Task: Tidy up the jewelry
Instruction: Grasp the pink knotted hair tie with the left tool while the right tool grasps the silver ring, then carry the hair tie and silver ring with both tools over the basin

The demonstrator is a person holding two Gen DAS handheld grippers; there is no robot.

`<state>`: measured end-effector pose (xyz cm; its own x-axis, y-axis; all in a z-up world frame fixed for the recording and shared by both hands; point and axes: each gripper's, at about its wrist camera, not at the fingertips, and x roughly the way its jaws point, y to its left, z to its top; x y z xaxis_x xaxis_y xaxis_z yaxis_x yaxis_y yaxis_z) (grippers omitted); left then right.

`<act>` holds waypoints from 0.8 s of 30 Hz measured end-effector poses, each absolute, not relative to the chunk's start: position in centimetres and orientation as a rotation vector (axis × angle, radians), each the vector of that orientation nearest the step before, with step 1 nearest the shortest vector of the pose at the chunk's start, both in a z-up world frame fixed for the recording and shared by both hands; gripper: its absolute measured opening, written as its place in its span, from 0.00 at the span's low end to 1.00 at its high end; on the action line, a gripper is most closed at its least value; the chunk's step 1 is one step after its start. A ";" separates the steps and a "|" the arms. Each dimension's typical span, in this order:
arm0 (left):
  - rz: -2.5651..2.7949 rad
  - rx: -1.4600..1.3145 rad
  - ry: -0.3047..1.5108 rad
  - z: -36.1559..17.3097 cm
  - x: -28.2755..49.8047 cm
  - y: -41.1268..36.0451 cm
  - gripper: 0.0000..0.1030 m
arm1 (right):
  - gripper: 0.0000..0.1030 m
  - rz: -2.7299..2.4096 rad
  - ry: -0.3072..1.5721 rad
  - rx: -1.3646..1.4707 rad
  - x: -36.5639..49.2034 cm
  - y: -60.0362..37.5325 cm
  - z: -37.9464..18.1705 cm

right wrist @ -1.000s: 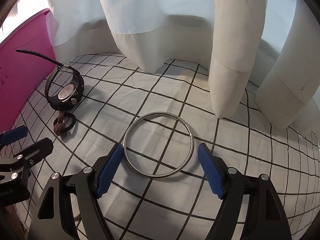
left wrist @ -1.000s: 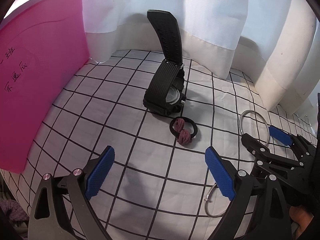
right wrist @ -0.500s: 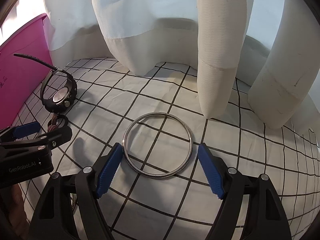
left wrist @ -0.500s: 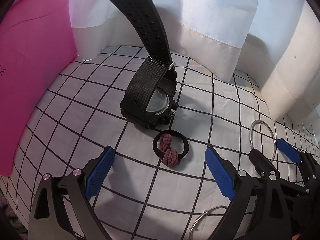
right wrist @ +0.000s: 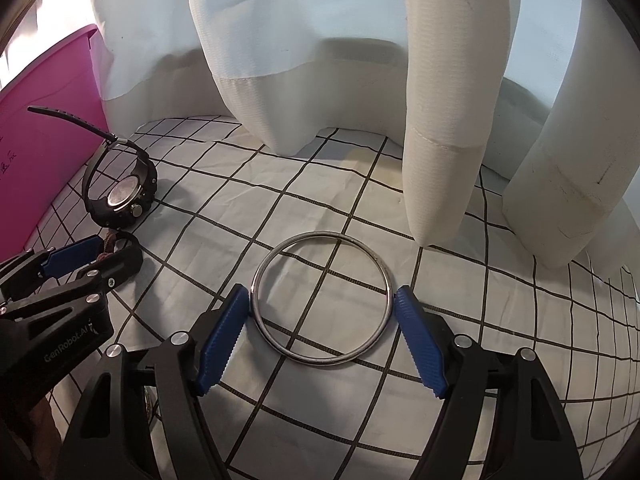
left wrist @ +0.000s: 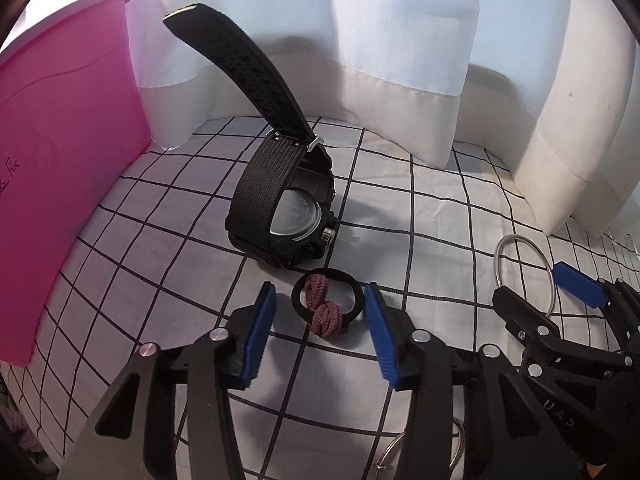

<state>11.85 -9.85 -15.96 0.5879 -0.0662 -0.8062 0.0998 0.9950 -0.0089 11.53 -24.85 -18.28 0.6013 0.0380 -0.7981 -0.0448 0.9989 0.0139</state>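
Resting on the checked surface [left wrist: 168, 240], a black watch [left wrist: 288, 216] lies just beyond a black ring with maroon cord [left wrist: 326, 310], which sits between the parted fingers of the left claw [left wrist: 320, 334]. Farther right, the right claw [right wrist: 322, 340], also apart, brackets a silver bangle [right wrist: 256, 304].

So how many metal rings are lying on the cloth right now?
2 visible. A large metal bangle lies between the open right tool's fingers. A smaller split ring peeks out at the bottom edge, under the left tool, mostly hidden. Others may be hidden.
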 end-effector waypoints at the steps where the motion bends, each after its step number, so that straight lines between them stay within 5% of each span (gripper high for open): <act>1: -0.098 0.037 0.934 -15.9 11.6 -9.8 0.20 | 0.68 0.048 0.922 -0.014 11.5 -24.7 -18.3; 24: -0.105 0.025 0.929 -13.8 7.2 -6.8 0.15 | 0.68 0.060 0.906 0.012 6.5 -25.8 -15.5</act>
<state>7.22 -6.77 -13.79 0.5941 -0.0793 -0.8005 0.1009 0.9946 -0.0236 6.46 -25.80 -15.52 0.6151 0.0568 -0.7864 -0.0469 0.9983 0.0353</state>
